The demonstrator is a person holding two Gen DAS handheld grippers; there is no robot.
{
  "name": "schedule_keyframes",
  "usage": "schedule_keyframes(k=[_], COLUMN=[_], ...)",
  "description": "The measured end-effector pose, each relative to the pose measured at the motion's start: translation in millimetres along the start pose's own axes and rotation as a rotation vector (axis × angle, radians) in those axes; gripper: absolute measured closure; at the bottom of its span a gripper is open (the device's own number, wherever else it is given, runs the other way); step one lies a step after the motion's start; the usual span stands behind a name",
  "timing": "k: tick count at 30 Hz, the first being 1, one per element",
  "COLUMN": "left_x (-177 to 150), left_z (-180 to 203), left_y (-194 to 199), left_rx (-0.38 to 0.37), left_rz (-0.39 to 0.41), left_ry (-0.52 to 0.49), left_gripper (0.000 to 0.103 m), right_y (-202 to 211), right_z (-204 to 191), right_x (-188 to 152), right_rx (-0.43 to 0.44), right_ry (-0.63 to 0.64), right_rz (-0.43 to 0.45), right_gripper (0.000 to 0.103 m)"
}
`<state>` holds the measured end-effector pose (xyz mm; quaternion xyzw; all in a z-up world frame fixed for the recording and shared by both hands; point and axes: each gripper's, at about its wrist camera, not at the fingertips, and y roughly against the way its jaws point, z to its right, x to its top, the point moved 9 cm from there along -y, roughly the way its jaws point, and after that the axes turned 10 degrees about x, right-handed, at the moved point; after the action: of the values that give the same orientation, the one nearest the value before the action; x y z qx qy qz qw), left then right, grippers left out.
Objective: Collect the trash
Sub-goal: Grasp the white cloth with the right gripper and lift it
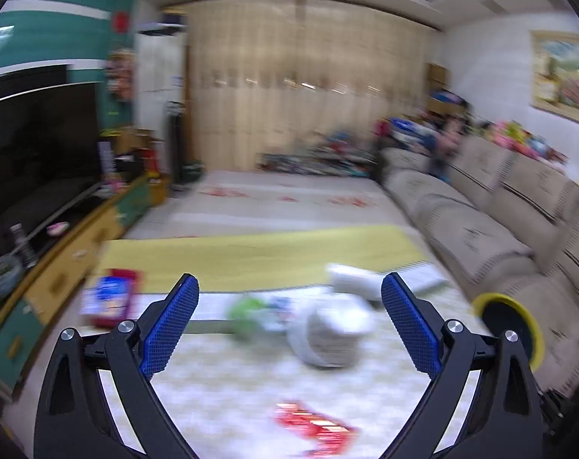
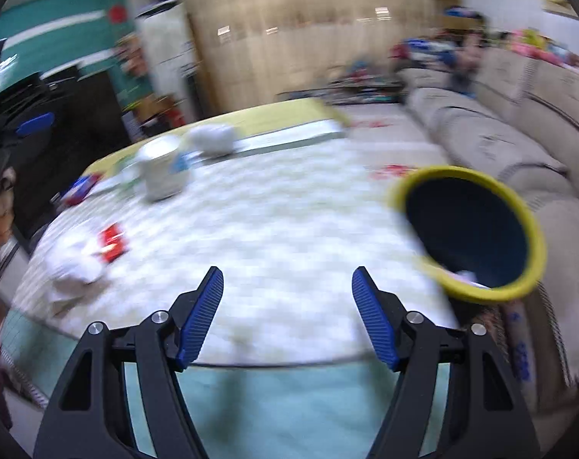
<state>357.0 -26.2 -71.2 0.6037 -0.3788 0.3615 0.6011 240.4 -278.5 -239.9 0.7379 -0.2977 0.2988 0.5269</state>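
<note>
Both views are blurred. My left gripper point(image 1: 289, 279) is open wide above the pale patterned tabletop point(image 1: 220, 390), with nothing between its fingers. Beyond it lie a white paper roll or cup point(image 1: 335, 332), a green wrapper point(image 1: 247, 313), and a white pack point(image 1: 358, 279). A red wrapper point(image 1: 316, 428) lies closer in. My right gripper point(image 2: 288, 271) is open and holds nothing, near the table's front edge. A yellow-rimmed dark bin point(image 2: 442, 170) stands to its right with a white scrap inside. At the left lie crumpled white paper point(image 2: 75, 271) and the red wrapper point(image 2: 111, 243).
A blue-and-red packet point(image 1: 109, 298) lies at the table's left, by a yellow mat point(image 1: 251, 256). A beige sofa point(image 1: 480, 237) runs along the right, and a TV point(image 1: 33, 153) on a low cabinet stands at the left. The bin point(image 1: 480, 302) shows at the right table edge.
</note>
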Motion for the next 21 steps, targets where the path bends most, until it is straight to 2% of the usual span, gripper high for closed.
schedule_keyframes(k=[3,6,10,13,16,20,21], left_x=[-11,-28,-54,-71,-79,-83,-82], left_z=[-62,-109,-166,-190,-197,-195,-189], left_y=[-7,-11,5,26,47,68,72], left_rx=[0.079,0.133,0.202,0.257,0.253,0.254,0.241], left_rz=[0.008,-0.009,-0.029,-0.034,-0.033,-0.027,-0.029], left_ry=[0.081,0.153,0.223,0.255,0.282,0.305,0.312], left_gripper=[0.008,0.008,0.008,0.008,0.007,0.007,0.007], right_y=[-26,-43,-54,-60,-71,-90,-94], right_z=[-41,-85,-143,-174,-200,-214,-213], right_x=[5,8,9,11,9,3,2], right_rx=[0.09,0.189,0.318,0.377,0.417,0.393,0.386], right_ry=[0.048,0.105,0.192,0.239,0.282,0.298,0.297], right_rz=[-0.047,-0.086,-0.127,-0.142,-0.19,-0.244,-0.254], right_gripper=[0.037,0.038,0.04,0.042,0.042,0.042,0.045])
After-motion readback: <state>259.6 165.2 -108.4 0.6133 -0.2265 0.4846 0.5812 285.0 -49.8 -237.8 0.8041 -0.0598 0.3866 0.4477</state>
